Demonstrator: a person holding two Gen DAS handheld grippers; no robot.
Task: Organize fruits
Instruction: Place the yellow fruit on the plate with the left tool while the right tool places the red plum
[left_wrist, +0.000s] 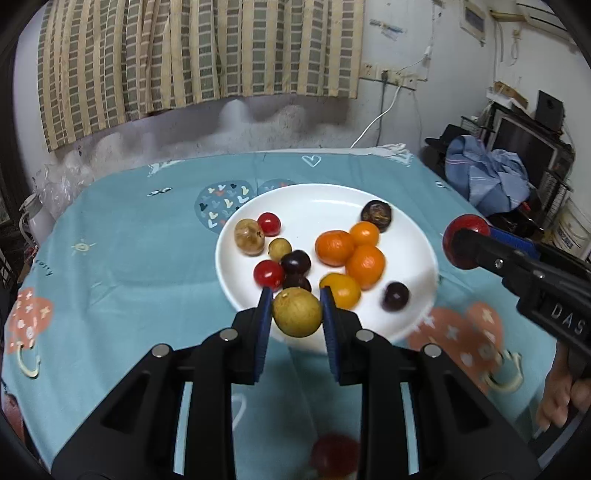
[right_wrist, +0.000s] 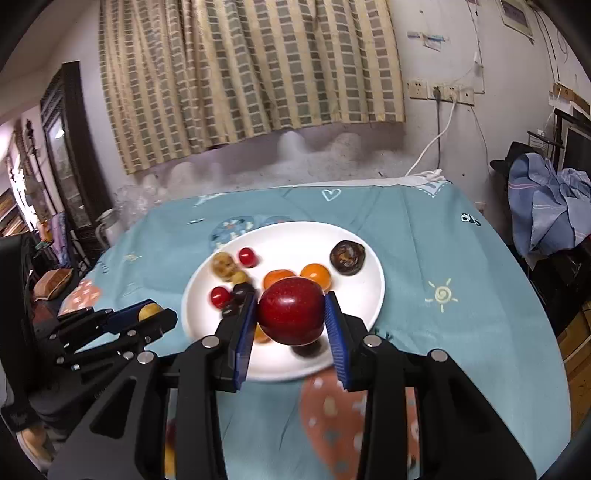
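Above the near rim of the white plate (left_wrist: 229, 258), the left gripper (left_wrist: 296, 314) pinches a yellow-brown fruit (left_wrist: 296, 312) while the right gripper (right_wrist: 291, 314) clamps a red plum (right_wrist: 290, 311). Both are round and probably slick; either could squirt out and scatter the oranges (left_wrist: 364, 266).

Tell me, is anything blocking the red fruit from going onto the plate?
Nothing visible blocks it. The right gripper holds the red fruit above the white plate, though oranges crowd the middle.
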